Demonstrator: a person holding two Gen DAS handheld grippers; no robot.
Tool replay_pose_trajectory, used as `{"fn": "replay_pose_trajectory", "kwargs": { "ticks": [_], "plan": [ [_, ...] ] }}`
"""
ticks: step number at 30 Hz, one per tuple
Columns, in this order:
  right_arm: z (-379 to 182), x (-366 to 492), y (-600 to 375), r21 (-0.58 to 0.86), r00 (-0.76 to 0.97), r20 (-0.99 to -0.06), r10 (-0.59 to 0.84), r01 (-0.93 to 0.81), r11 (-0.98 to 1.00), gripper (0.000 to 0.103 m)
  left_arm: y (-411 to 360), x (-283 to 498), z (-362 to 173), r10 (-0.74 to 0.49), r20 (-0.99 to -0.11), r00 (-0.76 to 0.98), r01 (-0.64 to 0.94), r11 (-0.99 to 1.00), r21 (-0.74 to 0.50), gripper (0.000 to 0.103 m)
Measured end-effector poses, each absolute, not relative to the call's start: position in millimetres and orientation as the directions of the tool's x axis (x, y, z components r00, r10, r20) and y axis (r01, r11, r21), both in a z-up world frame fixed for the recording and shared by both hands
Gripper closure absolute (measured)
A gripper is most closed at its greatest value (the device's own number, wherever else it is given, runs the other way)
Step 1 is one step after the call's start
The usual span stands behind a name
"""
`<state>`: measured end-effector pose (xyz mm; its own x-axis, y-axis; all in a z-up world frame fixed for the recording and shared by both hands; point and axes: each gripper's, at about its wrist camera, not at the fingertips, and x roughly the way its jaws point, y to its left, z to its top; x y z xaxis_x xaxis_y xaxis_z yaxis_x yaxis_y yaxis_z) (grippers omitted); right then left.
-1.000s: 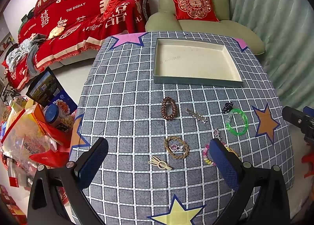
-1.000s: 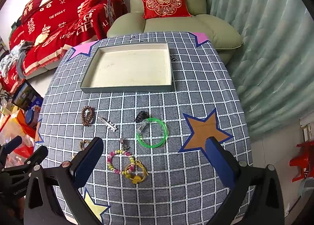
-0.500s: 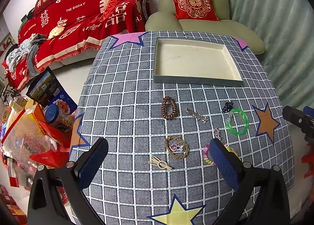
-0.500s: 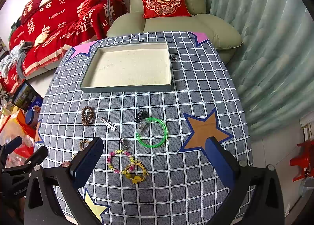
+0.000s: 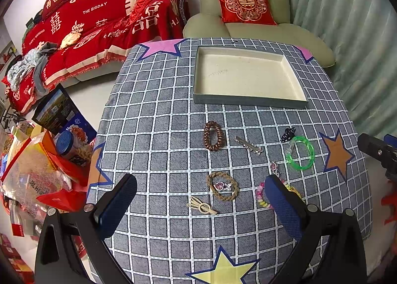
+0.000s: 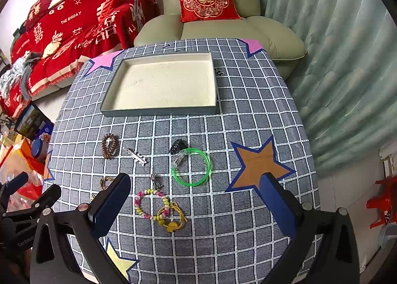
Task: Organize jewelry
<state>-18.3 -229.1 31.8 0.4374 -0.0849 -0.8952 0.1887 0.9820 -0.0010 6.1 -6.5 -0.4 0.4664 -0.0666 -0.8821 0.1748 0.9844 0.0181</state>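
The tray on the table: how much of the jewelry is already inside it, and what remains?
Nothing looks done: the tray is empty. Both the left hand-held gripper and right hand-held gripper are open, holding nothing. Left on the cloth: green bangle, brown coil tie, bead bracelet, silver clip and other pieces.
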Motion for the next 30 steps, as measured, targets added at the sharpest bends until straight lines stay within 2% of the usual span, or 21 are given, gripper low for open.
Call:
{"fn": "replay_pose_trajectory", "kwargs": {
  "ticks": [20, 30],
  "plan": [
    [16, -16, -233, 0.007, 0.409, -0.909, -0.077, 0.200, 0.980, 0.000, -6, 12, -14, -0.053, -0.896, 0.441, 0.160, 0.987, 0.020, 0.000],
    [-26, -3, -254, 0.004, 0.302, -0.951, -0.064, 0.221, 0.975, 0.000, 8, 52, -45, -0.045, -0.925, 0.378, 0.118, 0.993, -0.001, 0.000]
  ]
}}
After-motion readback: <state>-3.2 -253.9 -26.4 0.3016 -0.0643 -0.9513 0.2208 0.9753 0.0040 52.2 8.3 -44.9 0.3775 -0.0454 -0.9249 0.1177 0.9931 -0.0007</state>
